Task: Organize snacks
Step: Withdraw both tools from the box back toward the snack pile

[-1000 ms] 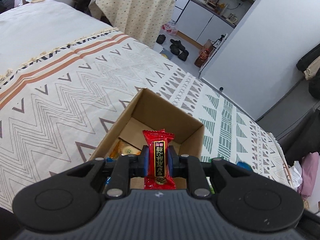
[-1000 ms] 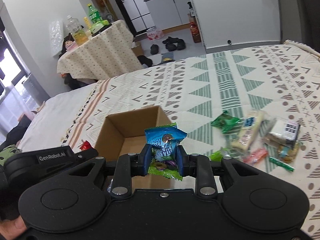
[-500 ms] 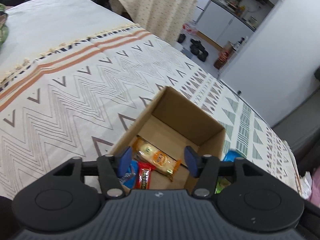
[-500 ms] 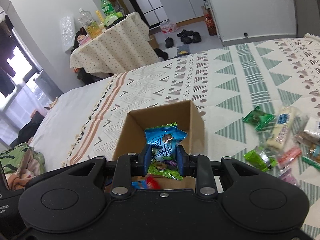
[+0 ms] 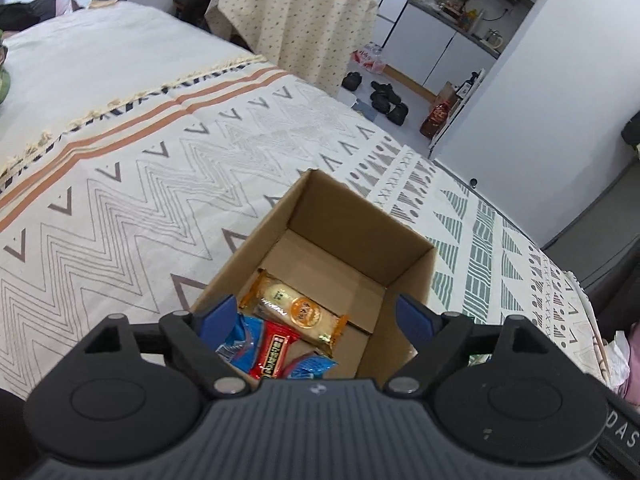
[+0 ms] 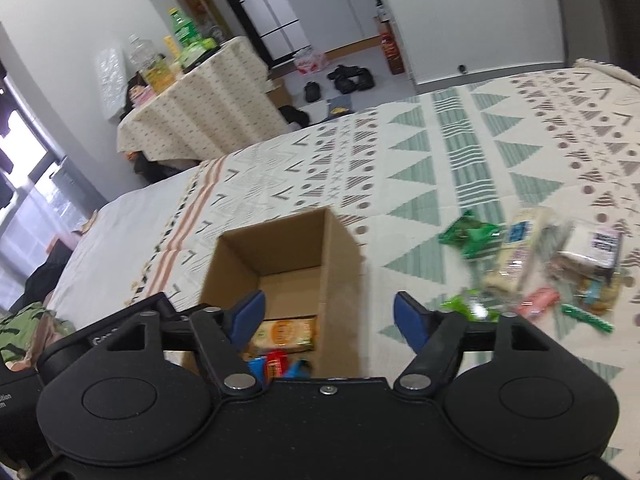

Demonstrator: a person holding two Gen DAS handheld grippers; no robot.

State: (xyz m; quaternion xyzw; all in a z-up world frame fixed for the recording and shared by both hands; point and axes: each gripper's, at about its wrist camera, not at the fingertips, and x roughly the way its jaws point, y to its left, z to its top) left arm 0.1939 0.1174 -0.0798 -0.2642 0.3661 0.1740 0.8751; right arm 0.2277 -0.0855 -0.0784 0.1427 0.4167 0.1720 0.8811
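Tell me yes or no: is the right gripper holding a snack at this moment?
No: the right gripper is open, its blue fingers spread apart with nothing between them, above the cardboard box.

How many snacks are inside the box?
4 that I can see in the box: an orange pack in the middle, a red pack nearer, and blue packs left and right. More may hide behind the tongs.

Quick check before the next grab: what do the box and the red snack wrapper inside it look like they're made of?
Cardboard box: plain brown cardboard by its look, matte, with sharp folded corners and thin raw-edged walls.

Red snack wrapper: seemingly thin plastic film, glossy, catching highlights, with printed lettering; probably slippery to pinch.

Both the left gripper and the right gripper are open and hold nothing.
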